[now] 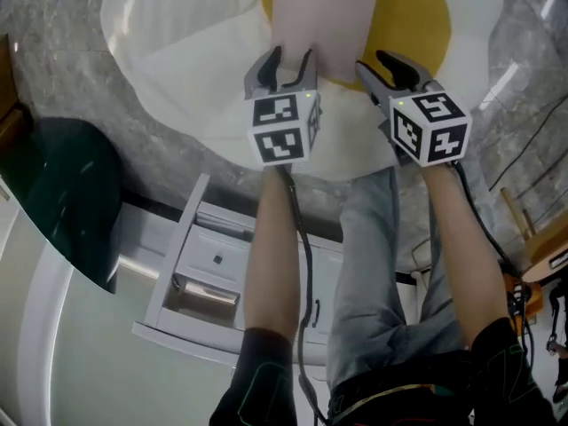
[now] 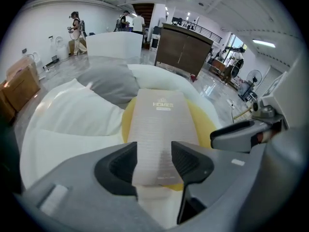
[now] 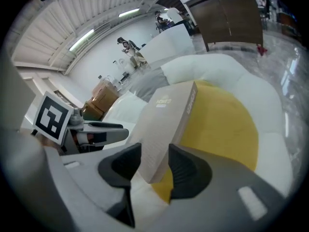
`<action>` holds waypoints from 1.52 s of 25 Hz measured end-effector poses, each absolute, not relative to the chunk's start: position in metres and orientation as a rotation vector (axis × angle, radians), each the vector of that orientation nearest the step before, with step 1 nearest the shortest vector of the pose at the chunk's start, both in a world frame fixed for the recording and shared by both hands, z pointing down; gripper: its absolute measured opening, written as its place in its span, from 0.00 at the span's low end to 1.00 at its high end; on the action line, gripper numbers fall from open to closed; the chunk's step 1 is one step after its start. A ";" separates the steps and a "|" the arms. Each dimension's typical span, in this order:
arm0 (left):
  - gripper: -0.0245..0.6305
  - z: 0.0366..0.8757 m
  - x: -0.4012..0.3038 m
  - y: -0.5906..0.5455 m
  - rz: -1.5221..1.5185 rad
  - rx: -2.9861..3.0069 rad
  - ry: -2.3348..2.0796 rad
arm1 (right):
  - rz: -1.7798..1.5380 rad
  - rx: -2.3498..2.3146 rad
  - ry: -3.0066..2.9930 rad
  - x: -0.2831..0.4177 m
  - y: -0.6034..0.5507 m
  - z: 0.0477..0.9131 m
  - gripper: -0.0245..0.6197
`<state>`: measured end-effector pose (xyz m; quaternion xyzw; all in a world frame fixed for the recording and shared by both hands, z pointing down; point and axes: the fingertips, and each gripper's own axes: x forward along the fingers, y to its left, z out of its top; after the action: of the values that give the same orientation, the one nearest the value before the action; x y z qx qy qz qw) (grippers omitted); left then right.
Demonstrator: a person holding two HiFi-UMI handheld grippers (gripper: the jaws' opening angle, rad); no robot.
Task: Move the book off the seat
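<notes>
Poised to grasp: left gripper (image 1: pixel 290 60) and right gripper (image 1: pixel 380 67), jaws apart and unclamped, lined up on the near end of the book (image 1: pixel 319 16) lying on the yellow seat cushion (image 1: pixel 417 25); next, closing squarely before lifting clear.

Head view: we look steeply down from above the arms (image 1: pixel 275 264); the seat (image 1: pixel 169 69) fills the top.
Left gripper view: we ride close behind the jaws, facing forward across the book (image 2: pixel 157 124) toward the cabinet (image 2: pixel 183 52).
Right gripper view: equally close, rolled sideways, same heading.
Shared by all three: book, yellow cushion (image 1: pixel 422 25), seat.
</notes>
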<state>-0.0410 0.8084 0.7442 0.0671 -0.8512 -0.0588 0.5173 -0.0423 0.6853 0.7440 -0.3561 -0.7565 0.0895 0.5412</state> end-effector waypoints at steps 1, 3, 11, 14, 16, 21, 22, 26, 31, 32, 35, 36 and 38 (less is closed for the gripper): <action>0.42 0.750 -0.047 0.813 -0.152 0.147 -2.048 | 0.220 -0.834 -1.799 -0.044 0.686 0.750 0.32; 0.48 0.762 -0.054 0.817 -0.177 0.140 -2.049 | 0.238 -0.809 -1.804 -0.048 0.688 0.762 0.39; 0.59 0.800 -0.053 0.819 -0.241 0.189 -1.978 | 0.339 -0.777 -1.716 -0.040 0.700 0.802 0.50; 0.59 0.807 -0.050 0.819 -0.318 0.169 -1.976 | 0.346 -0.745 -1.705 -0.043 0.701 0.810 0.50; 0.59 0.809 -0.050 0.820 -0.318 0.163 -1.966 | 0.348 -0.732 -1.688 -0.045 0.705 0.815 0.50; 0.58 0.801 -0.043 0.802 -0.380 0.149 -1.933 | 0.317 -0.693 -1.709 -0.056 0.690 0.803 0.43; 0.58 0.797 -0.040 0.795 -0.402 0.149 -1.929 | 0.294 -0.713 -1.723 -0.059 0.685 0.797 0.43; 0.56 0.774 -0.027 0.759 -0.455 0.146 -1.936 | 0.246 -0.780 -1.736 -0.061 0.652 0.771 0.43; 0.56 0.748 -0.035 0.707 -0.488 0.107 -1.970 | 0.227 -0.796 -1.779 -0.077 0.603 0.744 0.43; 0.56 0.744 -0.039 0.703 -0.480 0.109 -1.983 | 0.230 -0.802 -1.787 -0.081 0.597 0.740 0.43; 0.56 0.725 -0.052 0.682 -0.426 0.124 -2.021 | 0.242 -0.825 -1.807 -0.092 0.576 0.724 0.43; 0.55 0.718 -0.055 0.671 -0.410 0.132 -2.027 | 0.249 -0.825 -1.813 -0.094 0.564 0.717 0.43; 0.55 0.703 -0.065 0.648 -0.385 0.149 -2.040 | 0.262 -0.823 -1.833 -0.102 0.540 0.703 0.43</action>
<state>-0.0652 0.6476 0.7026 0.0619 -0.8455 -0.1596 0.5058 -0.1025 0.5399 0.7026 -0.3446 -0.7675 0.1099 0.5293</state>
